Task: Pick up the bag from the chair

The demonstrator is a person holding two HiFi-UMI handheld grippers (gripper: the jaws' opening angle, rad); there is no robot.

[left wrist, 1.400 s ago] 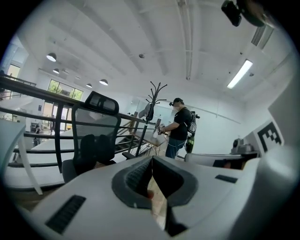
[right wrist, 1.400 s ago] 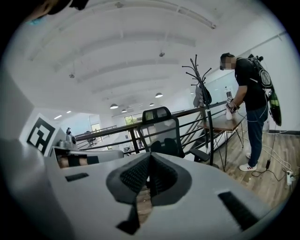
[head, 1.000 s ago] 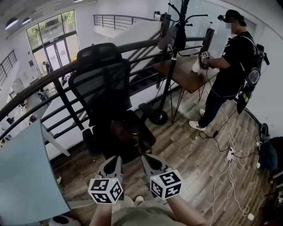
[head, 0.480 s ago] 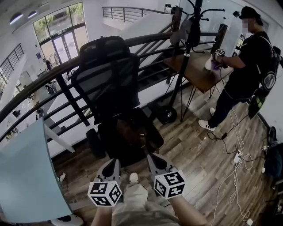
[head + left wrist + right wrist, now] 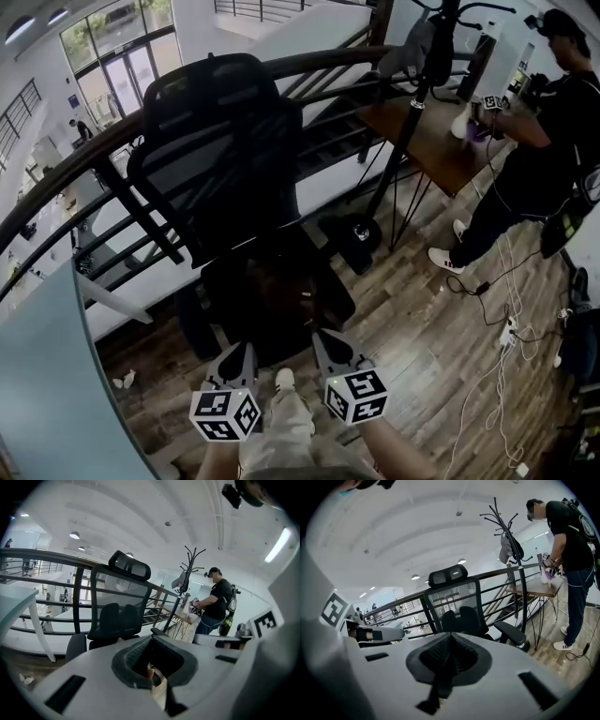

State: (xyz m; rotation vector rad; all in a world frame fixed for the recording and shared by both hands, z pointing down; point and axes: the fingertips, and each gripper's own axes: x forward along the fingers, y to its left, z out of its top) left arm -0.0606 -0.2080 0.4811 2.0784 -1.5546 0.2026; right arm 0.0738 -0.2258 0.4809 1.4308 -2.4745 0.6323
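A black mesh office chair (image 5: 225, 159) stands against the railing, also seen in the left gripper view (image 5: 117, 606) and the right gripper view (image 5: 457, 604). A dark brownish bag (image 5: 274, 283) lies on its seat and is hard to tell from the black cushion. My left gripper (image 5: 238, 351) and right gripper (image 5: 324, 337) are held side by side just short of the seat's front edge, pointing at it. Both are shut and hold nothing. In both gripper views the jaws hide the seat and the bag.
A dark curved railing (image 5: 112, 141) runs behind the chair. A coat stand (image 5: 422, 103) and a wooden table (image 5: 441, 141) are at the right, where a person (image 5: 534, 141) stands. Cables and a power strip (image 5: 511, 333) lie on the wood floor. A pale blue tabletop (image 5: 47, 394) is at left.
The chair has come closer and sits more centrally in the head view. Both grippers stay low, shut and side by side in front of the seat.
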